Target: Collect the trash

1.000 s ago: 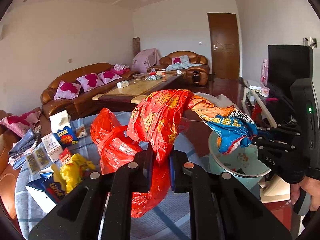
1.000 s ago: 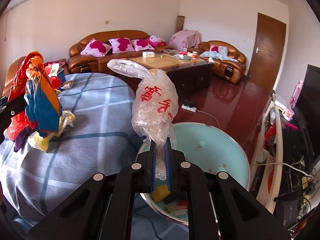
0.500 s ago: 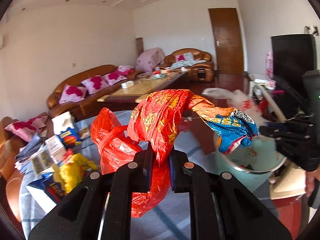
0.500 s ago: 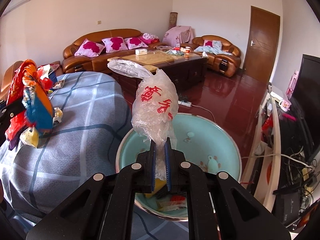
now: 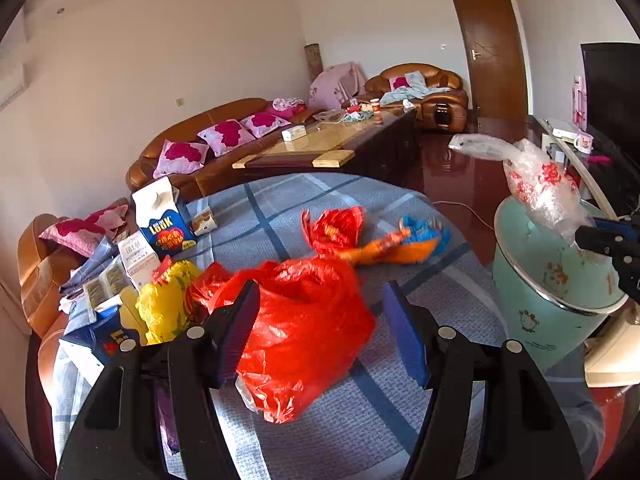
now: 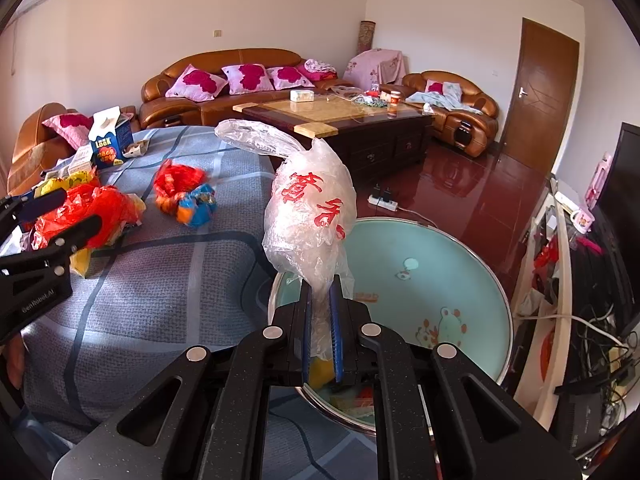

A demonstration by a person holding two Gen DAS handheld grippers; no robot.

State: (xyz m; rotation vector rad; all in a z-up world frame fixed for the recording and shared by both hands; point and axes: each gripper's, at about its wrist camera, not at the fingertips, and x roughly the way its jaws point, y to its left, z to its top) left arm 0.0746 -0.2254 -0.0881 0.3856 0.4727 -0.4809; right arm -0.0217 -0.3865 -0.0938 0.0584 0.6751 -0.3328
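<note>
Between your left tool's (image 5: 320, 332) opening jaws the red bag (image 5: 304, 332) lies loose on the bench (image 5: 400, 412). Your right tool (image 6: 320, 332) stays clamped on the clear bag (image 6: 310, 220), over the basin (image 6: 440, 280), likely for dropping.

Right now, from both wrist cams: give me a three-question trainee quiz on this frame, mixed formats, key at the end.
1. True or false: the right gripper is clamped on the clear plastic bag with red print.
2. Multiple choice: between the fingers of the opening left gripper sits A) the milk carton, B) the red plastic bag, C) the teal basin.
3. Fill in: the right gripper holds its bag above the teal ____.

Key
1. True; the blue pads pinch the bag's neck.
2. B; the red plastic bag lies between the spread fingers, unpinched, on the checked cloth. The milk carton stands far left.
3. basin.
</note>
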